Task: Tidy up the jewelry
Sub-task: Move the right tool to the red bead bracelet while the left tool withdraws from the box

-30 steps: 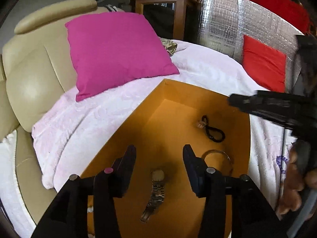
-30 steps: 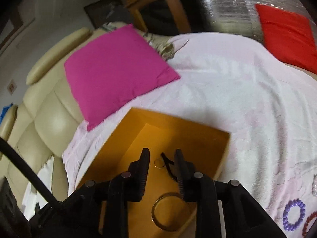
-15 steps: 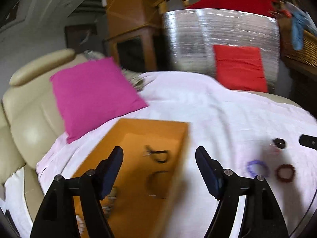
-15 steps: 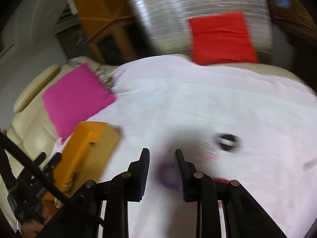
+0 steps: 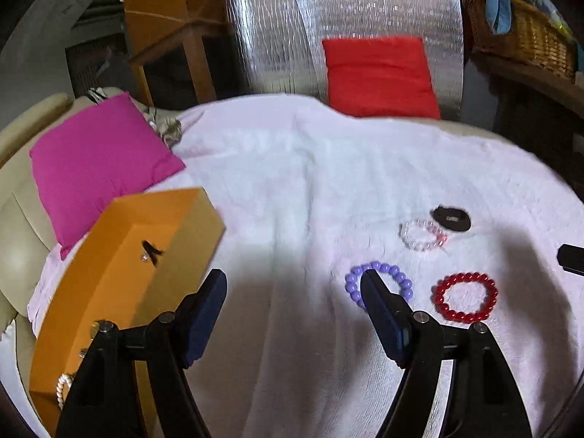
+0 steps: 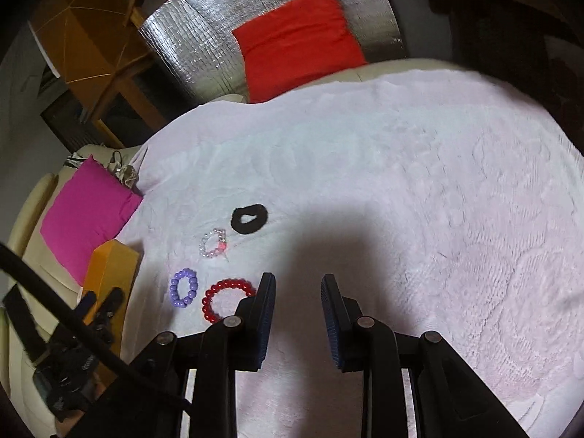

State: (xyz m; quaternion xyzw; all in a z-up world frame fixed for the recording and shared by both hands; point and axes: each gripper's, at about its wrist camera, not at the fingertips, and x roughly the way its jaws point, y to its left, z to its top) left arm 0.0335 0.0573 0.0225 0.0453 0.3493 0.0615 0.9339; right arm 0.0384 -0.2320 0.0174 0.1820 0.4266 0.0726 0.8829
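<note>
Four pieces lie on the pale pink blanket (image 5: 292, 182): a purple bead bracelet (image 5: 379, 266), a red bead bracelet (image 5: 465, 276), a clear and pink bead bracelet (image 5: 423, 247) and a black scrunchie (image 5: 440, 213). My left gripper (image 5: 292, 277) is open and empty, its right finger overlapping the purple bracelet. The orange box (image 5: 120, 255) stands at the left, with a black piece (image 5: 151, 252) and a pearl strand (image 5: 60, 388) inside. My right gripper (image 6: 297, 281) has a narrow empty gap and hovers just right of the red bracelet (image 6: 228, 284), purple bracelet (image 6: 182, 273) and scrunchie (image 6: 252, 229).
A magenta pillow (image 5: 98, 160) leans on the beige sofa (image 5: 18, 226) behind the box. A red pillow (image 5: 379, 76) rests against a silver foil panel (image 5: 292, 36) at the back. A wicker basket (image 5: 525, 40) sits at the upper right. Blanket stretches right of the bracelets (image 6: 438, 200).
Both grippers swung right, from above the orange box to above the blanket by the bracelets. The left jaws widened. The watch and metal ring in the box left view.
</note>
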